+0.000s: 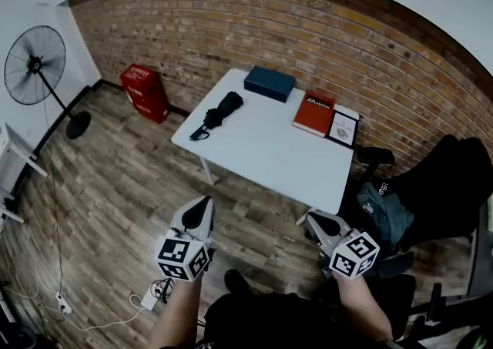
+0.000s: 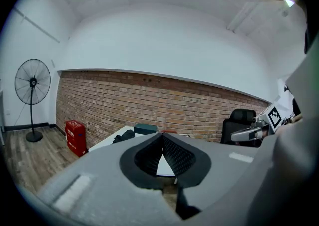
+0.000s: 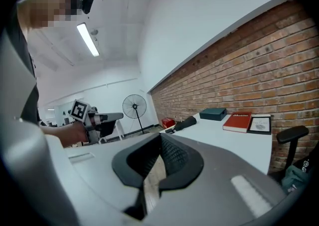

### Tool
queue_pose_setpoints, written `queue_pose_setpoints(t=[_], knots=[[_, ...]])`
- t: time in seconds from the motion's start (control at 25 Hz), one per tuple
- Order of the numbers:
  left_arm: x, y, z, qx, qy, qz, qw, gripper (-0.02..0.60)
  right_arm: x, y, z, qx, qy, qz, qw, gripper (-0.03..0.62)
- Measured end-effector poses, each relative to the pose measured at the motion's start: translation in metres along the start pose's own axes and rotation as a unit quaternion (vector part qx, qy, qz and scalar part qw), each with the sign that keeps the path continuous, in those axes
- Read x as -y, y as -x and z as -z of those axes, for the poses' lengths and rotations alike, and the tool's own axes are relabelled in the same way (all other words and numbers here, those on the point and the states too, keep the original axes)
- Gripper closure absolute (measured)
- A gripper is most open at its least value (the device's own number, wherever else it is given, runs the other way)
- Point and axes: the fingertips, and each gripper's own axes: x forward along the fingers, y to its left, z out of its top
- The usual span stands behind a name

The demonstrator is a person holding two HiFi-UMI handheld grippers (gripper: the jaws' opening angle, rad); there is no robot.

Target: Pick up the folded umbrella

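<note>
black folded umbrella (image 1: pixel 221 112), head view: it lies near the left edge of the white surface (image 1: pixel 262 155), well apart from both grippers. left gripper (image 1: pixel 205 203) and right gripper (image 1: pixel 310 217) are over the wood floor (image 1: pixel 131 186), short of the surface.

left gripper view: fingers closed on nothing; umbrella (image 2: pixel 123 135) far ahead.

right gripper view: fingers closed, empty.

hazard: an approach with the fingers closed would likely push the umbrella over that edge instead of gripping it.
</note>
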Motion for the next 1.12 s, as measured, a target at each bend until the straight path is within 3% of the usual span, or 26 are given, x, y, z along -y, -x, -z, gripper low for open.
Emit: queue_pose_setpoints(t=[0.36, 0.6, 0.88, 1.12], knots=[[-0.091, 0.022, -0.005, -0.008, 0.012, -0.005, 0.9999, 0.574, -0.057, -0.103, -0.012, -0.017, 0.016, -0.044, 0.999, 0.592], [-0.116, 0.005, -0.003, -0.02, 0.015, 0.006, 0.9997, 0.574, -0.07, -0.153, -0.018, -0.028, 0.021, -0.074, 0.997, 0.592], [-0.146, -0.048, -0.01, -0.034, 0.01, 0.004, 0.9994, 0.574, -0.042, -0.219, -0.026, -0.031, 0.01, -0.106, 0.994, 0.592], [-0.187, -0.129, -0.028, -0.044, 0.004, -0.009, 0.999, 0.574, 0.017, -0.298, -0.051, -0.031, -0.008, -0.126, 0.992, 0.592]])
